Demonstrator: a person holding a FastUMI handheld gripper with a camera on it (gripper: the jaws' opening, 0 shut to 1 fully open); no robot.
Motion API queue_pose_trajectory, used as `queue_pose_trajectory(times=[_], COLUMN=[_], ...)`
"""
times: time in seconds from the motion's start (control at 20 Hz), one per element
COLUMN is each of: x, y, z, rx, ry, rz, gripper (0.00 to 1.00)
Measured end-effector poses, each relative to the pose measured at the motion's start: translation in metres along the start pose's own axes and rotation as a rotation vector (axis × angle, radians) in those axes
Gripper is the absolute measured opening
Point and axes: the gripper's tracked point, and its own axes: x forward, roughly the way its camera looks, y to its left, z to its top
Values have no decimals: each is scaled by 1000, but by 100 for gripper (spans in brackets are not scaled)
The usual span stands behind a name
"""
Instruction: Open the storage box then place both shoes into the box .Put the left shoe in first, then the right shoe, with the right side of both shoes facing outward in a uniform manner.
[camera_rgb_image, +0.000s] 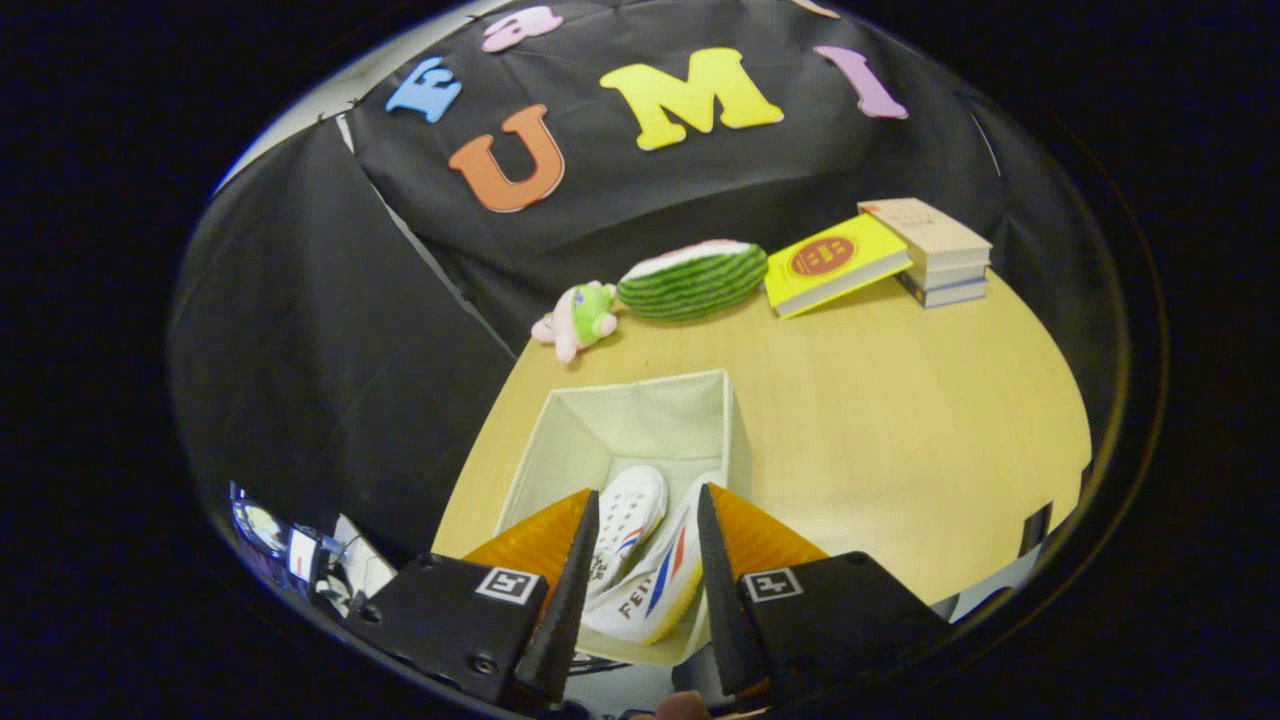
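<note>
The white fabric storage box (600, 430) stands open on the wooden table, just ahead of my fingers. One white shoe (628, 512) lies on its floor, sole side up, toward the left wall. A second white shoe with red and blue side stripes (655, 585) sits tilted between my fingers, striped side up, over the near right part of the box. My gripper (650, 492) hangs above the box's near rim, with both dark fingers (575, 580) pressed against this striped shoe. The shoe's heel end is hidden low between the fingers.
Beyond the box, at the table's far edge, lie a small pink and green plush toy (578, 318), a watermelon-shaped cushion (692, 280), a yellow book (835, 262) and a short stack of books (935, 250). Bare tabletop (900, 420) stretches right of the box. Some equipment (300, 550) sits off the table's left.
</note>
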Motion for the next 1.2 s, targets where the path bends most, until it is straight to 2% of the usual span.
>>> queue_pose_trajectory(times=[0.15,0.3,0.55,0.65,0.85,1.1,1.2], x=[-22,-52,-126,-151,-195,-239,-250], y=[-11,-32,-65,-65,-73,-71,-76], z=[26,53,91,94,97,79,78], rx=[-49,-145,-267,-266,-269,-252,-282], ry=[-126,-282,-595,-667,-779,-909,-936], rz=[-23,-84,-223,-224,-243,-250,-289], gripper=[67,67,92,100,100,100,100])
